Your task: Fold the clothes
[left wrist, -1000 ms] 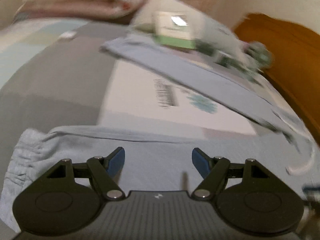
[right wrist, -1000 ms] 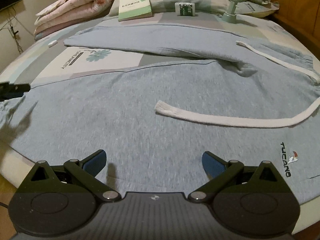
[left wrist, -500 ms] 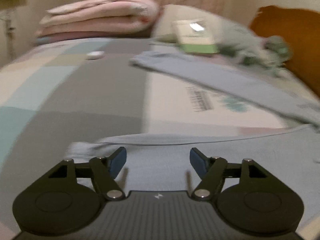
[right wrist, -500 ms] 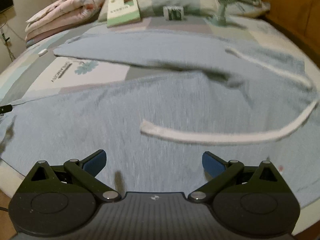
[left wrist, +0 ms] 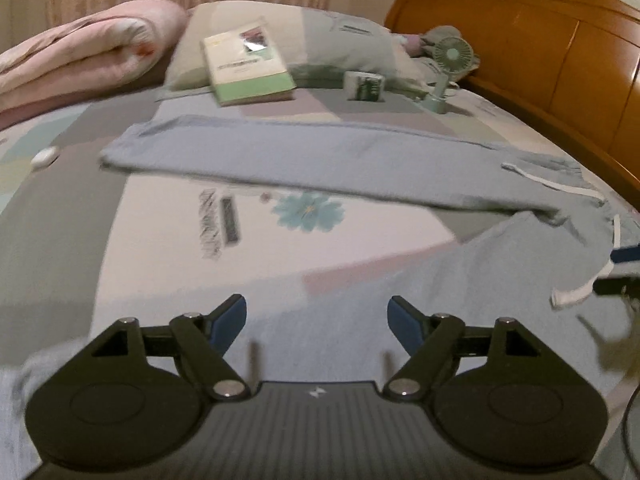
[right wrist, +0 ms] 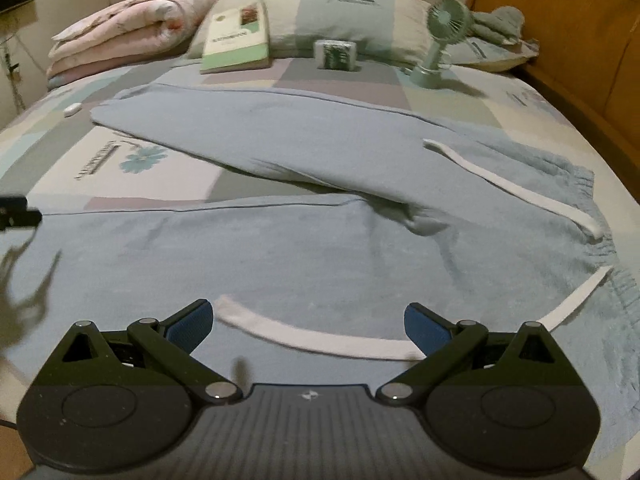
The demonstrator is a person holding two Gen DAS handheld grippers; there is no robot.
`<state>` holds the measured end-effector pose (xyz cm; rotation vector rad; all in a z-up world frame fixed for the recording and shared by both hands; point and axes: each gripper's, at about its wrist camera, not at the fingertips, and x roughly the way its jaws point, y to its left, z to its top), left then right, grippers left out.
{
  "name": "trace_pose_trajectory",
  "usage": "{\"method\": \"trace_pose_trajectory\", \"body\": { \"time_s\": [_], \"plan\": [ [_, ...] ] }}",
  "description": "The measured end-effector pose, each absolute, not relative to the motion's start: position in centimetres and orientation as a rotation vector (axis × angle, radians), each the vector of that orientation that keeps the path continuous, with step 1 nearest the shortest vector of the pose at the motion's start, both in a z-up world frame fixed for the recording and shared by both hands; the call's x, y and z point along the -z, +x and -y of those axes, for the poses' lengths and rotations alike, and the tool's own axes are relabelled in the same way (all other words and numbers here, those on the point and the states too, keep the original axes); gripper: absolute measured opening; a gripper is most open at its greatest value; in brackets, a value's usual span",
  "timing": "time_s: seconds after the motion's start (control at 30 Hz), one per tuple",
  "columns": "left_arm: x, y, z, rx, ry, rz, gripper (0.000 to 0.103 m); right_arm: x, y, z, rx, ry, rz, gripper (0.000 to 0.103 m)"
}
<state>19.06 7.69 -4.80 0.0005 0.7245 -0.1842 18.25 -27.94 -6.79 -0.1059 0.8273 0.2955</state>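
Light blue sweatpants lie spread on the bed, legs apart in a V, waistband at the right. A white drawstring curls over the near leg. My left gripper hovers over the near leg; its jaws are opening and nothing is between them. My right gripper stands open just above the drawstring, which passes under the gap without the pads touching it. Its fingertip shows at the right edge of the left wrist view. The left gripper's tip shows at the left edge of the right wrist view.
At the head of the bed lie a folded pink quilt, a pillow with a green book on it, a small box and a green hand fan. A wooden headboard rises at the right. A small white object lies at the left.
The left gripper has swung right from the near leg's cuff toward mid-leg and levelled out. The right gripper has moved forward, so the drawstring now lies between its fingers.
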Motion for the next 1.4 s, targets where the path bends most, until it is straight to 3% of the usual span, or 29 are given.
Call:
{"method": "trace_pose_trajectory", "body": {
  "time_s": [0.33, 0.7, 1.03, 1.4],
  "plan": [
    [1.5, 36.3, -1.6, 0.33, -0.112, -0.741, 0.079, 7.8, 20.4, 32.7, -0.351, -0.02, -0.791, 0.103],
    [8.5, 50.7, 1.8, 0.273, -0.317, -0.952, 0.079, 7.1, 22.4, 36.5, -0.38, -0.012, -0.738, 0.103],
    [7.8, 51.1, 0.9, 0.161, -0.332, -0.866, 0.078, 8.0, 21.4, 38.8, -0.333, -0.022, -0.751, 0.103],
    [4.8, 41.7, 11.2, 0.465, 0.01, -0.801, 0.08, 7.6, 22.5, 43.6, -0.205, -0.044, -0.751, 0.103]
  ]
}}
